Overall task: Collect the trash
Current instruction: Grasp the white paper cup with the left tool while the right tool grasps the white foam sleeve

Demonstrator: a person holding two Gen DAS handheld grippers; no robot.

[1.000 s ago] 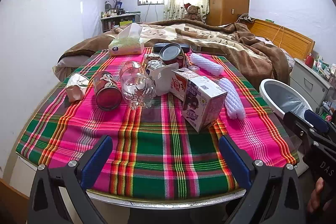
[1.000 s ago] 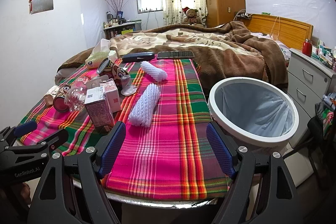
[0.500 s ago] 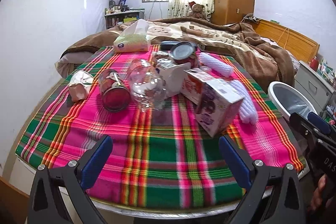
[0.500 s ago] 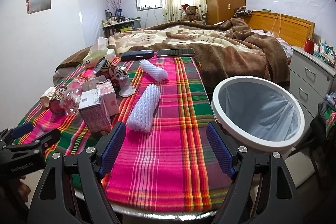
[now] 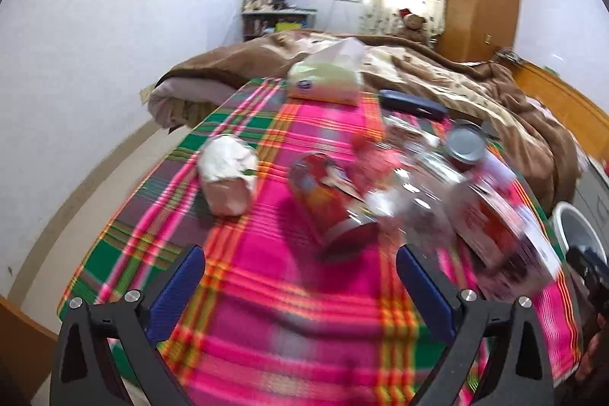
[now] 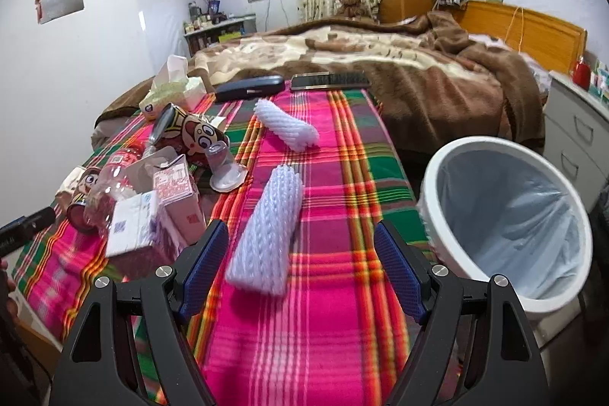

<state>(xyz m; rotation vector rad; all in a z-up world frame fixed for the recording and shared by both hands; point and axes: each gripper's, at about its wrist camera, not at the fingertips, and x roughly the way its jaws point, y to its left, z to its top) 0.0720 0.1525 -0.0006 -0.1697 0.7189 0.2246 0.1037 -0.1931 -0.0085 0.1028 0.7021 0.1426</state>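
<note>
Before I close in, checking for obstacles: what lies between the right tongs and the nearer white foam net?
Only bare plaid cloth, seen in the right wrist view, between the open right tongs and the foam net.

Cans (image 6: 182,136), bottle (image 6: 110,189) and cartons (image 6: 152,215) clustered on the table's (image 6: 323,311) left side, two foam sleeves (image 6: 270,234) lying right of them, bin (image 6: 506,227) beside the table's right edge, bed (image 6: 380,63) behind.

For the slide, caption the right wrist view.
Open right gripper nears a white foam net on the plaid cloth, bin alongside.
</note>
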